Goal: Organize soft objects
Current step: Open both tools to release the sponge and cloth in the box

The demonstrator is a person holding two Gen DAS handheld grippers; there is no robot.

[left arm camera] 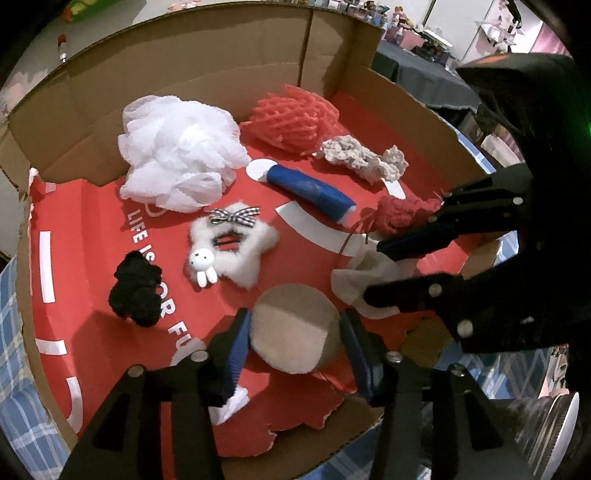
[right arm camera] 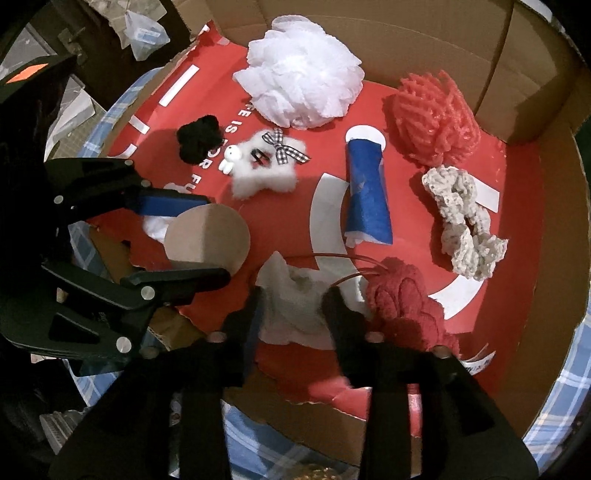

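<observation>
Your left gripper (left arm camera: 293, 341) stands spread around the tan puff (left arm camera: 295, 328), unpinched, so lifting now risks leaving it behind.

I seem to be in a lived-in home craft room: a flattened cardboard box (left arm camera: 207, 55) lies on a blue plaid cloth (right arm camera: 554, 398) under me, and behind it a dark-clothed bench (left arm camera: 417, 77) is crowded with small figurines and boxes (left arm camera: 406, 26)
</observation>
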